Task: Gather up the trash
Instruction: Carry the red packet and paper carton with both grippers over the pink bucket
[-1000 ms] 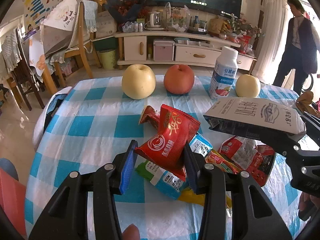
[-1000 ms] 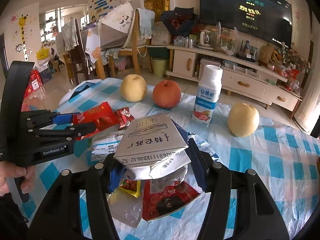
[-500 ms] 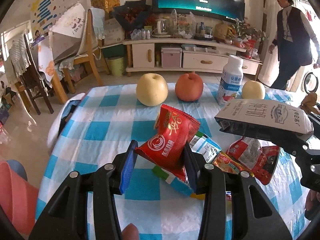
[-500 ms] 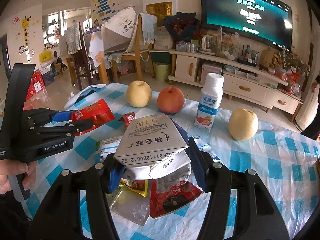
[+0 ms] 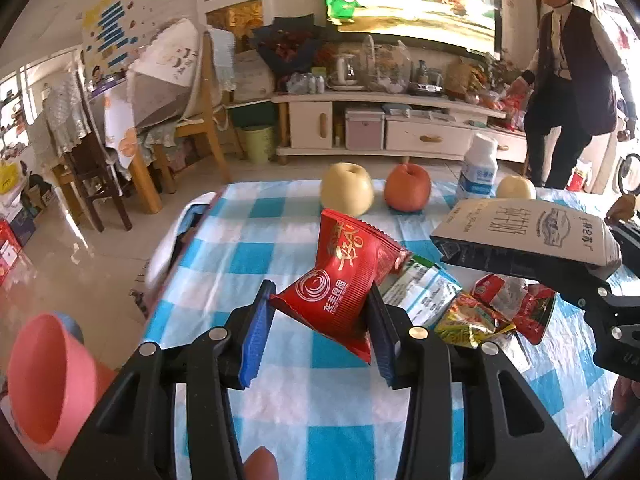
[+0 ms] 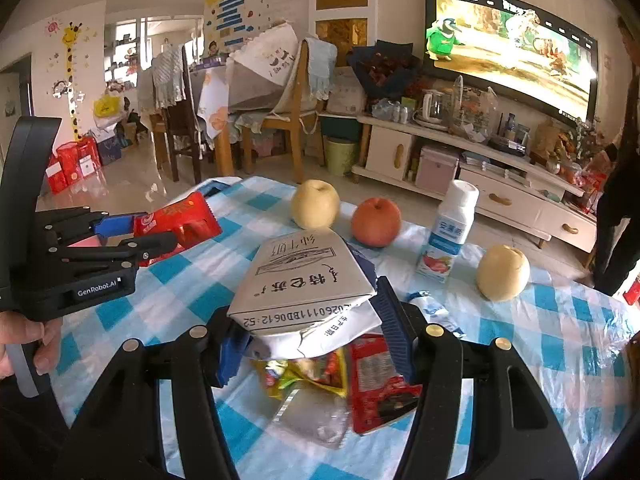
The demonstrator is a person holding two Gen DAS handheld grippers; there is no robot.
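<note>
From the left wrist camera, the left gripper (image 5: 320, 332) pinched a red snack packet (image 5: 342, 280) between its blue pads, the packet standing tilted with its long axis running up and away from the fingers, clear of the blue-checked tablecloth (image 5: 248, 256). A pink bin (image 5: 48, 376) showed low at the left edge, off the table and nearer this hand than the other, so the coming drop looked to turn on swinging the packet leftward and down over its mouth. To the right, the right gripper (image 5: 560, 276) carried a flattened milk carton (image 5: 528, 232) lying roughly level. More wrappers, a pale blue-and-white one (image 5: 420, 288) and a yellow-green one (image 5: 468, 316), lay on the cloth just beyond.

Against the frame a second before, the table had dropped lower and farther off, and the bin had come into sight; the grip on the packet looked unchanged.

From the right wrist camera, the right gripper (image 6: 312, 328) clamped the milk carton (image 6: 304, 280) across its width, long axis pointing ahead. Loose wrappers (image 6: 340, 380) lay on the cloth beneath it. The left gripper (image 6: 132, 236) sat at the left with the red packet (image 6: 180, 222). Compared with earlier, the pile beneath looked more distant, the carton held as before.
</note>
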